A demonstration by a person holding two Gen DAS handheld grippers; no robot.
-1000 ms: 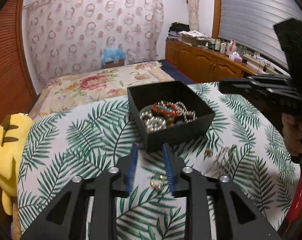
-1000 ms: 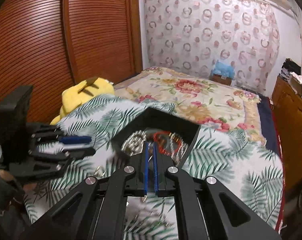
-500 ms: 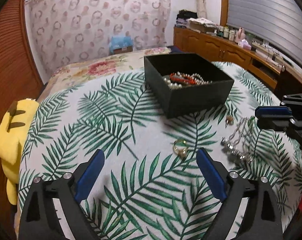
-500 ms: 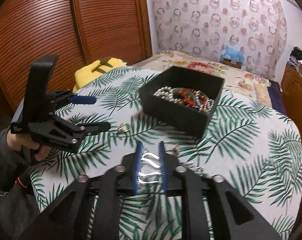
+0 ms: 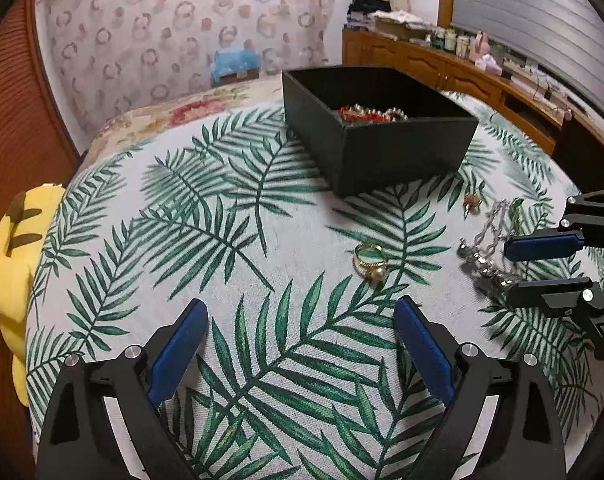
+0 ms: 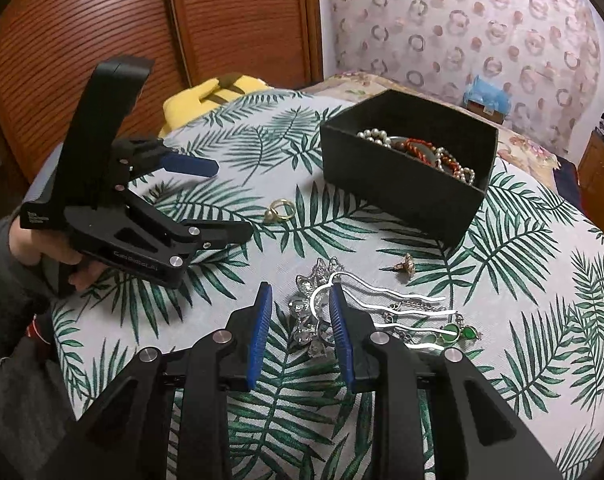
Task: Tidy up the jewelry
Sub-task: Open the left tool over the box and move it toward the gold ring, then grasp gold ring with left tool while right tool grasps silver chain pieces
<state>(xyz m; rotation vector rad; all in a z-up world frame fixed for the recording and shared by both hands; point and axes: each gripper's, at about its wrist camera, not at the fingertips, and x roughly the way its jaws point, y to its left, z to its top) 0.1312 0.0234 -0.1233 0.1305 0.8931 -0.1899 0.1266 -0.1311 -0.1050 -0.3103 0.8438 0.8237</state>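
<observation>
A black box (image 5: 405,148) (image 6: 397,188) holds pearl and red bead strands (image 6: 421,150). A gold pearl ring (image 5: 369,261) (image 6: 278,209) lies on the leaf-print cloth, just beyond my open, empty left gripper (image 5: 302,316), which also shows in the right wrist view (image 6: 226,200). My right gripper (image 6: 300,292) is open with its jaws on either side of a silver hair comb (image 6: 321,312) lying on the cloth; it also shows in the left wrist view (image 5: 509,268). A small gold earring (image 6: 403,266) and green bead earrings (image 6: 459,332) lie nearby.
A yellow plush (image 5: 10,264) sits at the table's left edge. A floral bed (image 6: 521,148) lies behind the table, with a wooden wardrobe (image 6: 102,28) and a cluttered wooden sideboard (image 5: 461,76) along the walls.
Both grippers have pulled back from the box and dropped low. The left gripper has opened wide, with the ring lying beyond it. The right gripper has opened around the silver comb.
</observation>
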